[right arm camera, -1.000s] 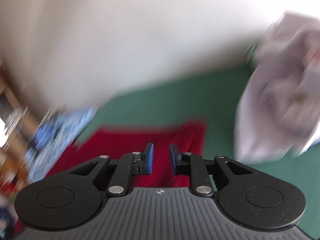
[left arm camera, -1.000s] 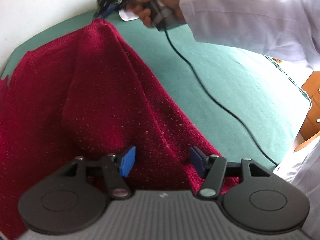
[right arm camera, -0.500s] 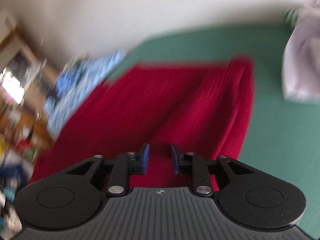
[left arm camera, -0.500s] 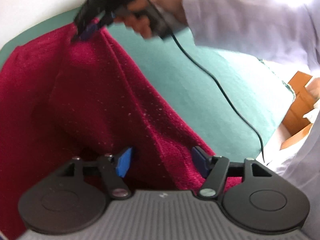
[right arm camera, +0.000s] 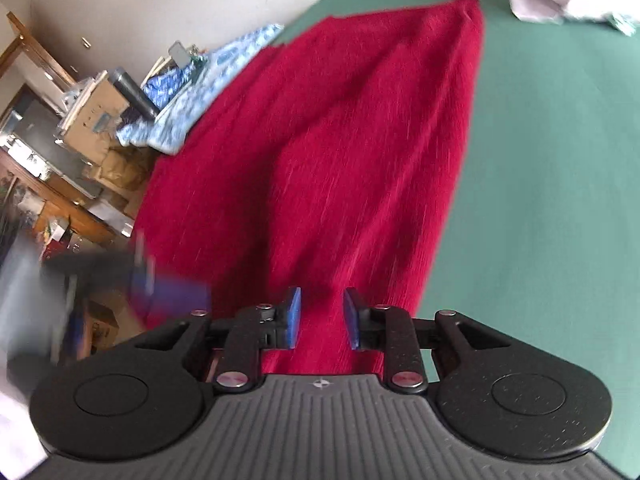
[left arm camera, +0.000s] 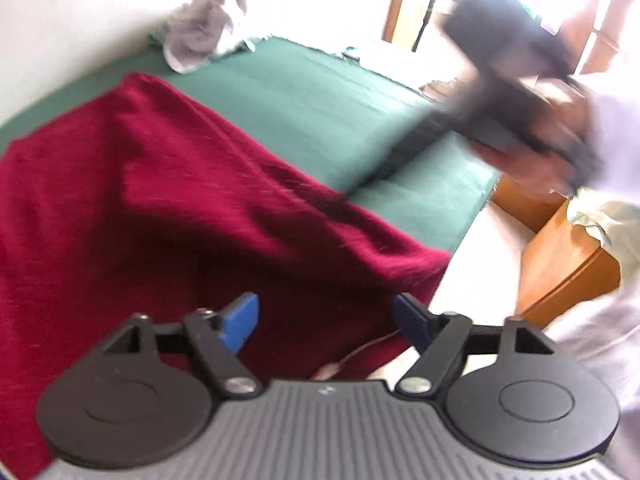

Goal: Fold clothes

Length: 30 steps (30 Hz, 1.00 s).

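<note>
A dark red knitted garment (left arm camera: 172, 200) lies spread on the green bed cover (left arm camera: 320, 100), its near right corner hanging over the bed's edge. My left gripper (left arm camera: 326, 320) is wide open over the garment's near end, with nothing between its fingers. My right gripper (right arm camera: 322, 316) looks along the garment (right arm camera: 340, 140) from its near end. Its pads stand a narrow gap apart with the flat cloth showing through. A hand (left arm camera: 528, 160) carries it, blurred, above the bed to the right. The left gripper's blurred blue pads (right arm camera: 172, 292) show at the left.
A crumpled white cloth (left arm camera: 204, 32) sits at the bed's far end by the wall. Blue patterned fabric (right arm camera: 192, 92) and cluttered wooden shelves (right arm camera: 52, 152) lie left of the bed. Wooden furniture (left arm camera: 560, 272) stands beyond the bed's right edge, with pale floor between.
The right gripper has let go of the garment's far corner, which now lies flat, and has swung back toward the near end. The left gripper has opened wider and turned to the right.
</note>
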Available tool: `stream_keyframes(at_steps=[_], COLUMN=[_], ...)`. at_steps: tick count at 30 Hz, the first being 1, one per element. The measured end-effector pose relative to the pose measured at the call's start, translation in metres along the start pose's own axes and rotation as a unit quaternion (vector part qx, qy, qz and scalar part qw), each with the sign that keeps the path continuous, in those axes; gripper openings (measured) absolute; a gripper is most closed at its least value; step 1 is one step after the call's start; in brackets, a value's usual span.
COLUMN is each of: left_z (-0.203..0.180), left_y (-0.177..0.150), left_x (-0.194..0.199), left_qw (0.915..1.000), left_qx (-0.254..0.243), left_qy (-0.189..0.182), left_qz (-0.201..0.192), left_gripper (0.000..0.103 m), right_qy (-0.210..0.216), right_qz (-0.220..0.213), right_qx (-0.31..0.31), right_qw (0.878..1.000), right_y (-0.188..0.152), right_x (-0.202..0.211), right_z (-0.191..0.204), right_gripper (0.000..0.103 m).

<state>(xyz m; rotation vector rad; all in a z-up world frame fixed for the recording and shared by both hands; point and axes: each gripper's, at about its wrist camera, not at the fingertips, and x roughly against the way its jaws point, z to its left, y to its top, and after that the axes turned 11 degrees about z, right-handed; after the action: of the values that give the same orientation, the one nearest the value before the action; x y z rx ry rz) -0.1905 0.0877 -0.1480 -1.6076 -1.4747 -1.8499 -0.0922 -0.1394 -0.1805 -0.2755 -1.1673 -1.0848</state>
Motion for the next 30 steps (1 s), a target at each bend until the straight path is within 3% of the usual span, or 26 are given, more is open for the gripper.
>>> stream_keyframes(at_steps=[4, 6, 8, 9, 10, 13, 19, 24, 27, 30], left_z=[0.044, 0.059, 0.070, 0.071, 0.072, 0.077, 0.071, 0.061, 0.051, 0.041], left_y=[0.002, 0.018, 0.038, 0.046, 0.054, 0.066, 0.064, 0.063, 0.067, 0.071], left_x=[0.014, 0.013, 0.004, -0.001, -0.007, -0.035, -0.042, -0.037, -0.026, -0.037], left_qw=[0.9996, 0.9993, 0.9989, 0.9989, 0.9990, 0.9980, 0.9961, 0.9940, 0.9917, 0.9902], left_qx=[0.019, 0.025, 0.033, 0.035, 0.036, 0.043, 0.054, 0.058, 0.057, 0.047], left_qy=[0.004, 0.001, -0.002, -0.002, 0.004, 0.045, 0.069, 0.092, 0.111, 0.129], left_qz=[-0.020, -0.029, -0.033, -0.030, -0.028, -0.006, 0.005, -0.006, -0.031, -0.025], left_gripper=[0.079, 0.074, 0.069, 0.068, 0.064, 0.055, 0.058, 0.058, 0.066, 0.065], right_qy=[-0.100, -0.158, -0.183, -0.187, -0.192, -0.115, -0.082, -0.062, -0.040, -0.012], right_qz=[-0.035, -0.065, -0.088, -0.096, -0.101, -0.125, -0.071, -0.070, -0.070, -0.051], right_qx=[0.064, 0.093, 0.079, 0.065, 0.046, 0.008, -0.028, 0.004, 0.010, -0.009], right_qw=[0.992, 0.981, 0.976, 0.975, 0.975, 0.985, 0.994, 0.996, 0.997, 0.999], right_y=[-0.057, -0.069, -0.067, -0.064, -0.061, -0.063, -0.055, -0.054, -0.047, -0.035], right_x=[0.012, 0.002, -0.017, -0.028, -0.031, -0.004, -0.016, 0.016, 0.012, -0.011], right_z=[0.050, 0.067, 0.071, 0.073, 0.071, 0.057, 0.022, 0.025, 0.017, 0.010], right_gripper=[0.048, 0.048, 0.036, 0.016, 0.009, 0.009, 0.010, 0.016, 0.026, 0.025])
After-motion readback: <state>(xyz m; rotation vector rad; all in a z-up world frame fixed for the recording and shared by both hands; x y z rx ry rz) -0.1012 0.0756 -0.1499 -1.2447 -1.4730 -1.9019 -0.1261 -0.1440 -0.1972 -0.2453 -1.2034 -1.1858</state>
